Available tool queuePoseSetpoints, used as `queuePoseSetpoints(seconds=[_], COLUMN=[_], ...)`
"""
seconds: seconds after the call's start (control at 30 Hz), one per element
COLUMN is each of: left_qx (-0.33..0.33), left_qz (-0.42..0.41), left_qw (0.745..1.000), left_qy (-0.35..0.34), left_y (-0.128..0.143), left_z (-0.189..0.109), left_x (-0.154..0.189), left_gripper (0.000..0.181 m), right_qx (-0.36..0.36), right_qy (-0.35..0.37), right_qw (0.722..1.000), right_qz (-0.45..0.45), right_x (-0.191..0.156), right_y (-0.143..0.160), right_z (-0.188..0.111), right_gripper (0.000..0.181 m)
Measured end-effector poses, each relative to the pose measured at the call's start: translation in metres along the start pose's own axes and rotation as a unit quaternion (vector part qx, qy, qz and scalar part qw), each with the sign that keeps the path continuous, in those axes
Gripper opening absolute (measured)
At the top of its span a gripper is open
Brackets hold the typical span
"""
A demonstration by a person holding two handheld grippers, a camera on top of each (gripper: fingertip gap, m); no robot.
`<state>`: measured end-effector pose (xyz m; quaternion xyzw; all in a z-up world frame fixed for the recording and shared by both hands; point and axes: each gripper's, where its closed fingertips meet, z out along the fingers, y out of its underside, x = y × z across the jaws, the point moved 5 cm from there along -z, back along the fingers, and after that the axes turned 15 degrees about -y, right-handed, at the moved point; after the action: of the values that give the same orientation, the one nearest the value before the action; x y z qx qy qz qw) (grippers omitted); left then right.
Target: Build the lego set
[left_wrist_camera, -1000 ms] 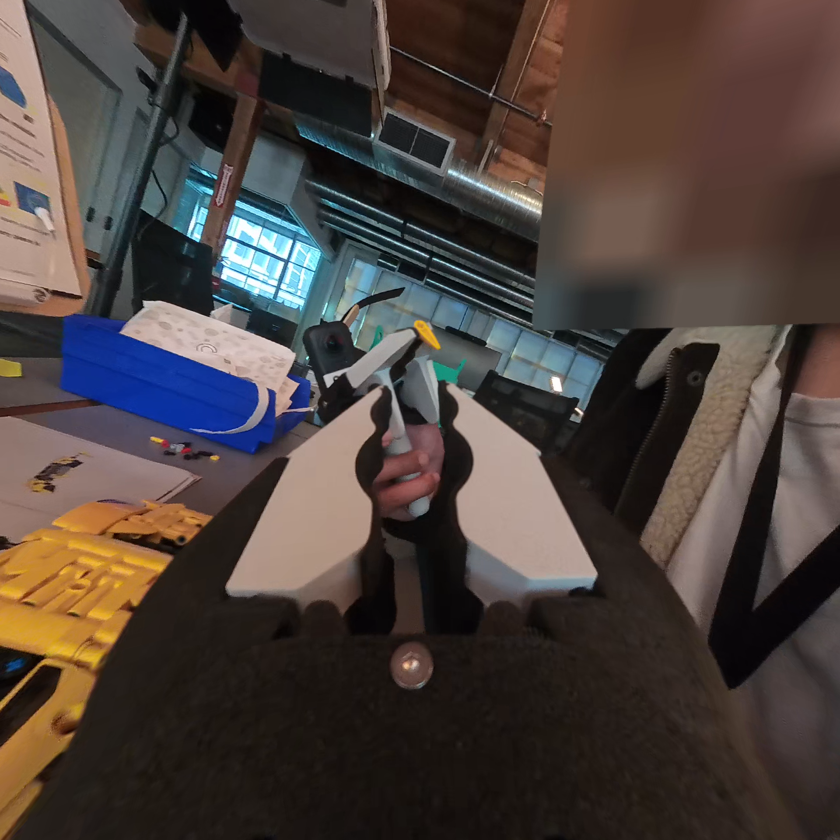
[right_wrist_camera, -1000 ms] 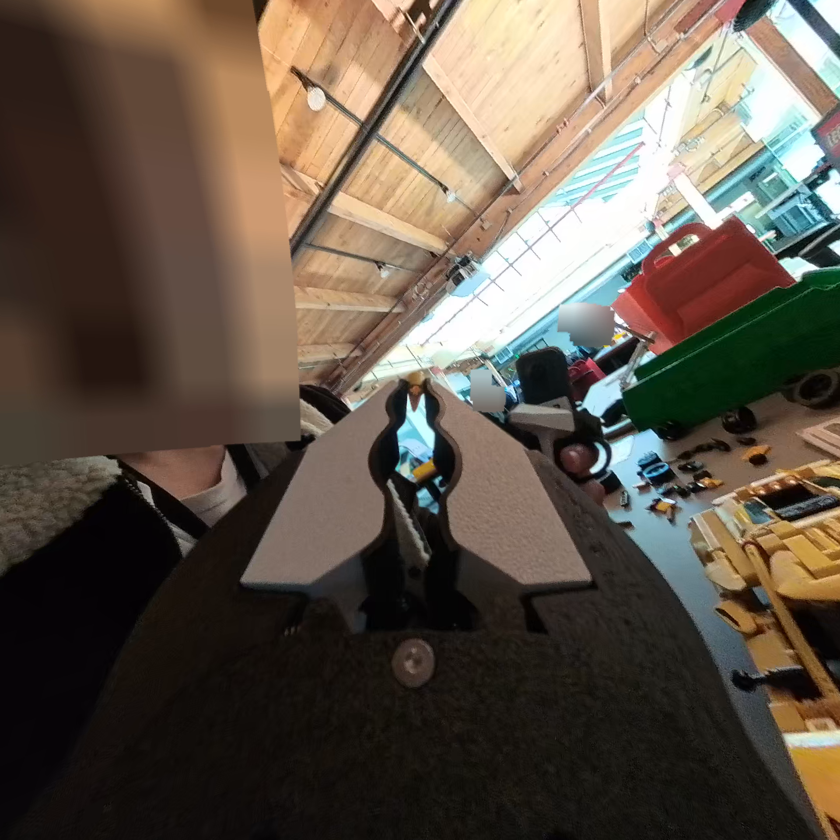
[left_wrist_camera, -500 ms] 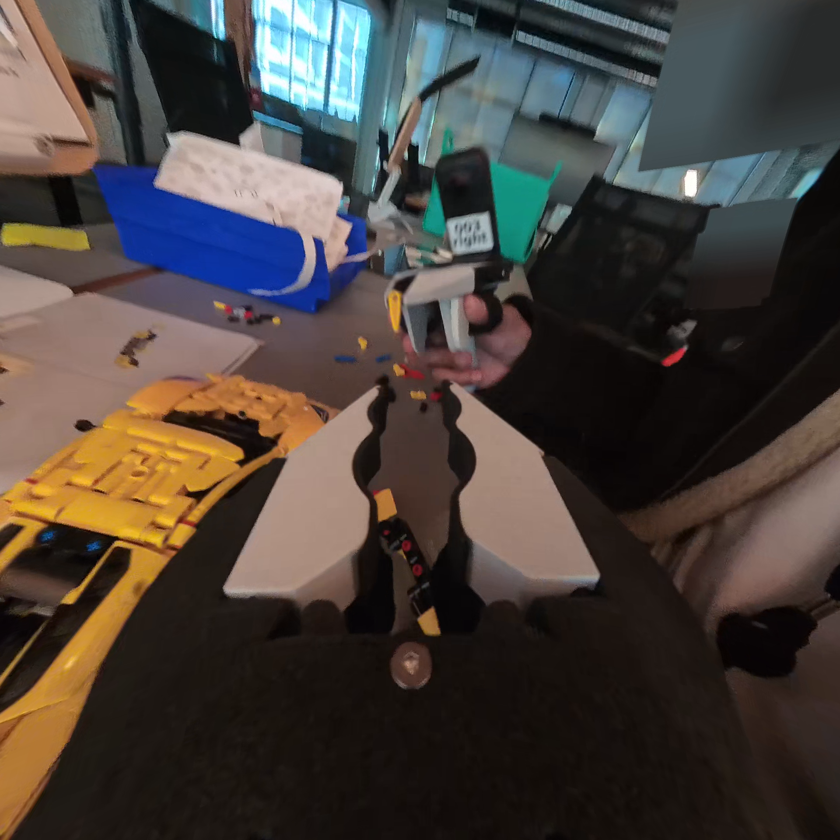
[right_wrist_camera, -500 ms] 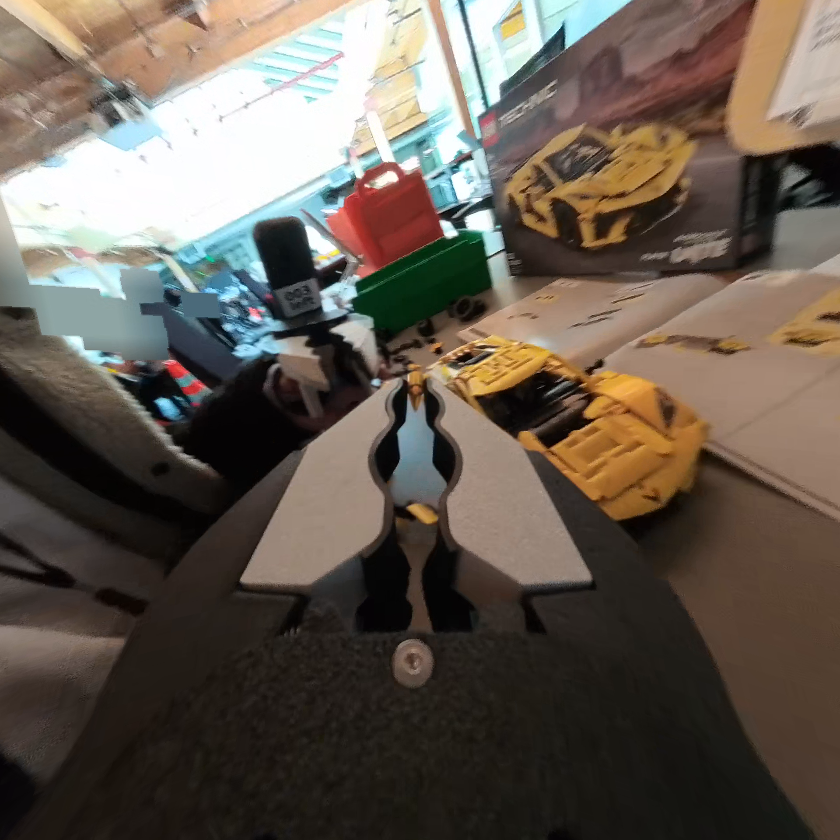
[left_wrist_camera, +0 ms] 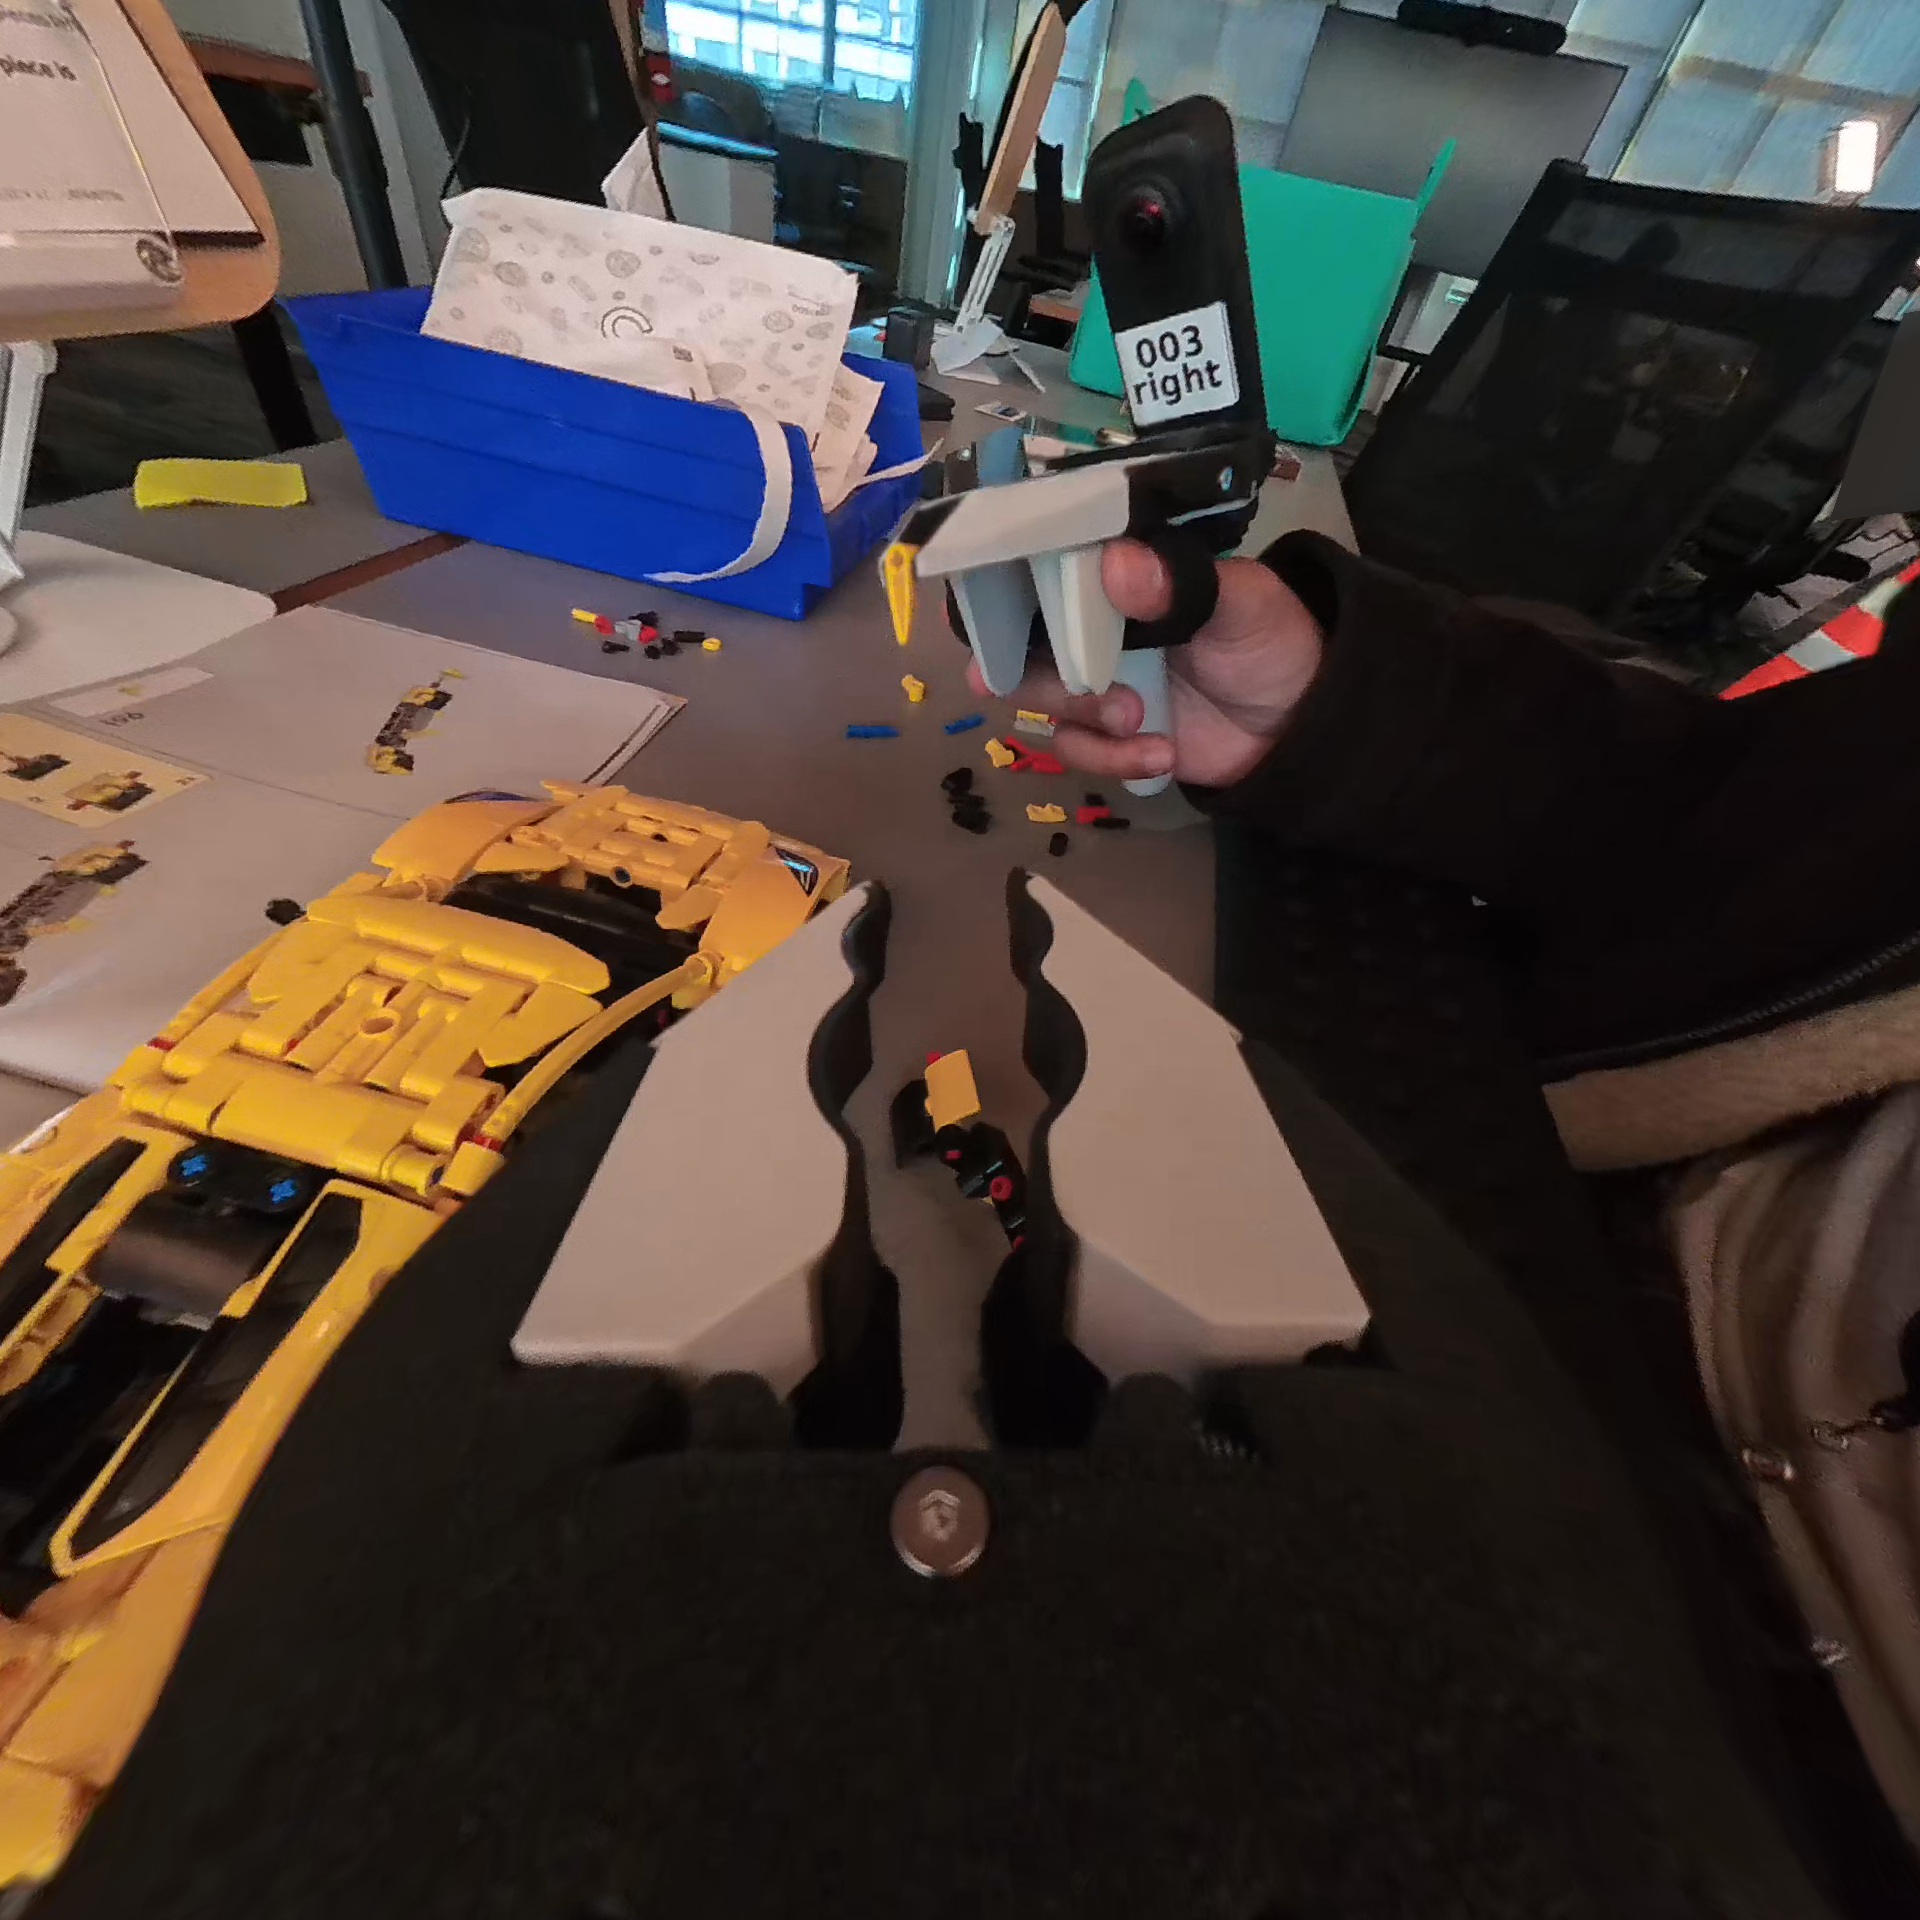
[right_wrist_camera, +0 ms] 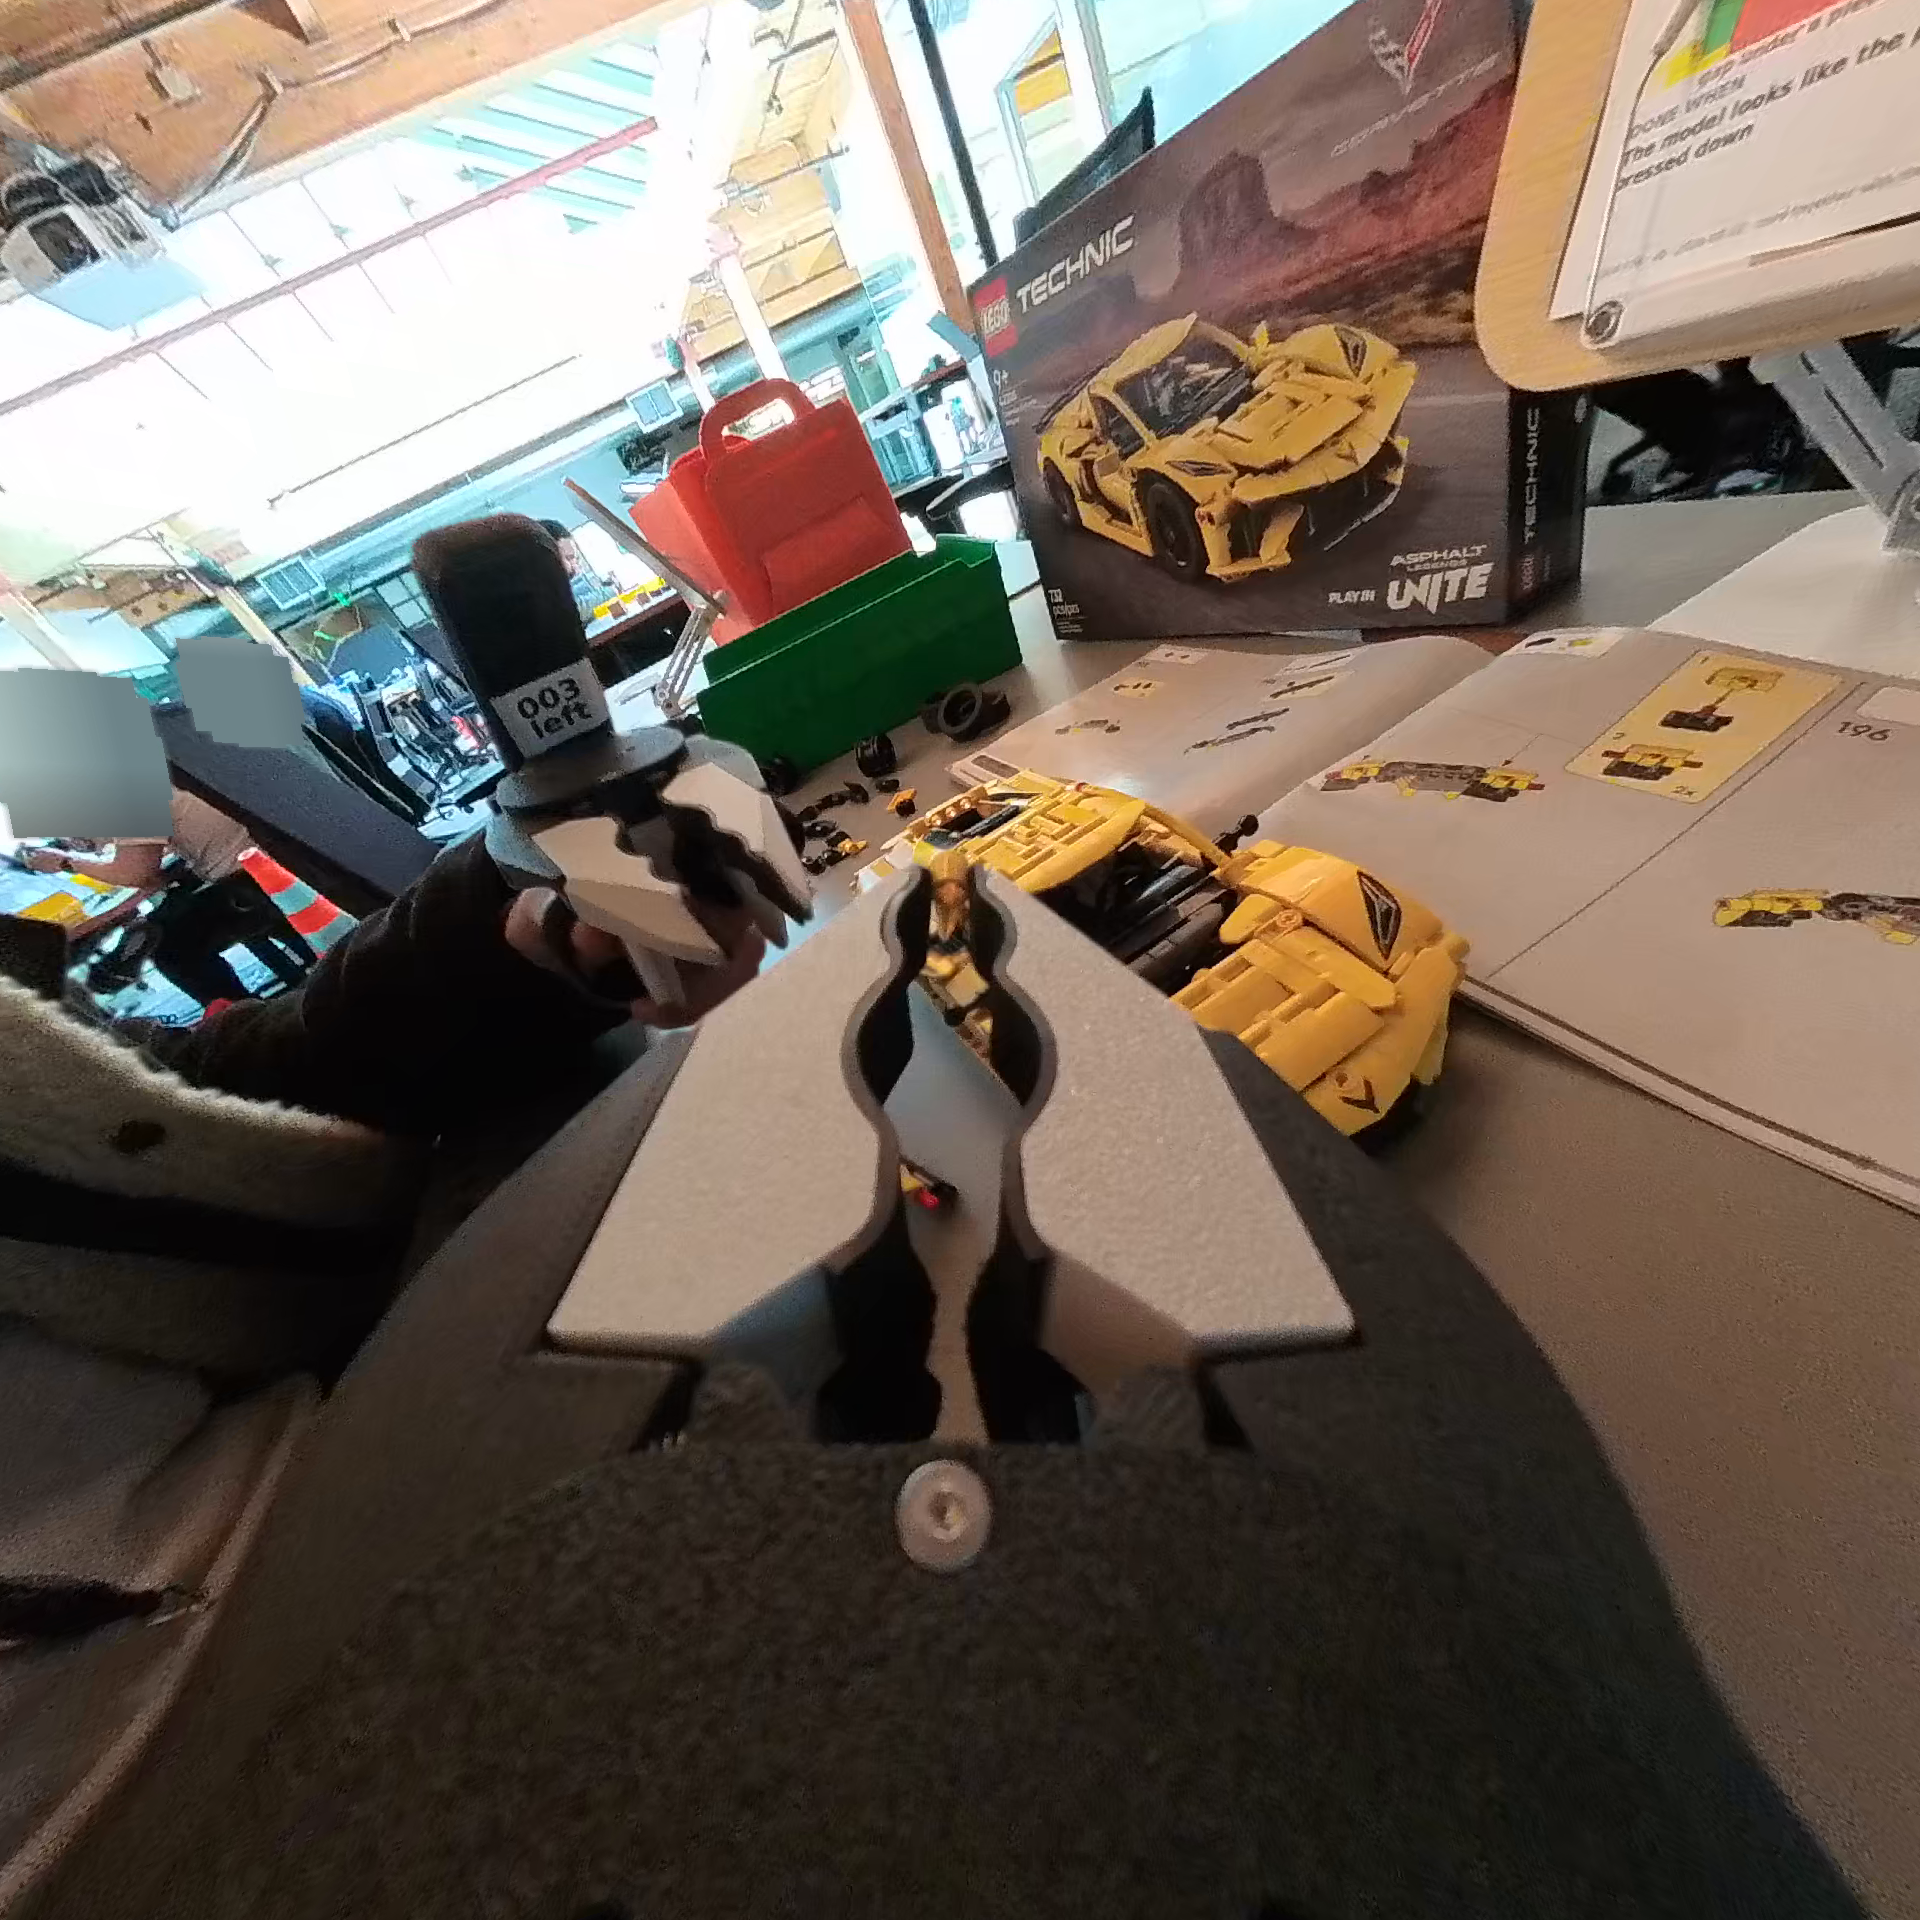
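Lego car point(left_wrist_camera: 416, 1039), yellow and largely assembled, sat on the grey bench point(left_wrist_camera: 790, 707) beside the open instruction booklet point(right_wrist_camera: 1558, 852). The left tool point(left_wrist_camera: 943, 894) hung above the bench with its jaws parted and nothing between them (a small black-and-yellow subassembly point(left_wrist_camera: 961, 1132) lay on the bench below the gap). The right tool point(right_wrist_camera: 948, 883) was clenched on a slim yellow piece point(left_wrist_camera: 900, 592) at its tips. Loose pieces point(left_wrist_camera: 997, 769) lay scattered near a blue bin point(left_wrist_camera: 582, 478); the set's box point(right_wrist_camera: 1278, 416) stood behind the car.
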<state>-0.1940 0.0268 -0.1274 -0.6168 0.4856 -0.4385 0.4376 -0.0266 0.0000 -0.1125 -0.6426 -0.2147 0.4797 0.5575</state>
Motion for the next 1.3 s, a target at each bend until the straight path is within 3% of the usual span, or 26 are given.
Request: queuePoseSetpoints(seconds=[0.27, 0.63, 0.73, 0.83, 1.0, 1.13, 1.3], left_qx=[-0.057, -0.127, -0.167, -0.153, -0.238, -0.26, -0.284], left_qz=[0.026, 0.043, 0.028, 0.043, 0.103, 0.147, 0.185], left_qw=[0.998, 0.991, 0.985, 0.987, 0.96, 0.941, 0.922], left_qy=[-0.016, 0.001, 0.034, -0.021, -0.102, -0.163, -0.188], left_y=[0.015, 0.04, 0.046, 0.044, 0.06, 0.066, 0.075], left_z=[0.007, 0.004, -0.006, -0.009, 0.001, 0.01, 0.019], left_x=[0.001, 0.006, 0.018, 0.024, 0.032, 0.035, 0.038], left_gripper=[0.023, 0.035, 0.029, 0.033, 0.04, 0.053, 0.051], right_qx=[0.037, 0.046, 0.047, 0.047, 0.046, 0.049, 0.051], right_qy=[0.007, 0.018, 0.018, 0.016, 0.011, 0.011, 0.004], right_qw=[0.999, 0.999, 0.999, 0.999, 0.999, 0.999, 0.998], right_qz=[0.004, 0.012, 0.013, 0.016, 0.018, 0.016, 0.026], right_x=[0.001, 0.004, 0.004, 0.004, 0.003, 0.001, 0.001], right_y=[-0.007, -0.008, -0.009, -0.008, -0.008, -0.009, -0.008], right_z=[-0.008, -0.013, -0.014, -0.013, -0.012, -0.013, -0.013], right_gripper=[0.005, 0.005, 0.005, 0.005, 0.005, 0.005, 0.005])
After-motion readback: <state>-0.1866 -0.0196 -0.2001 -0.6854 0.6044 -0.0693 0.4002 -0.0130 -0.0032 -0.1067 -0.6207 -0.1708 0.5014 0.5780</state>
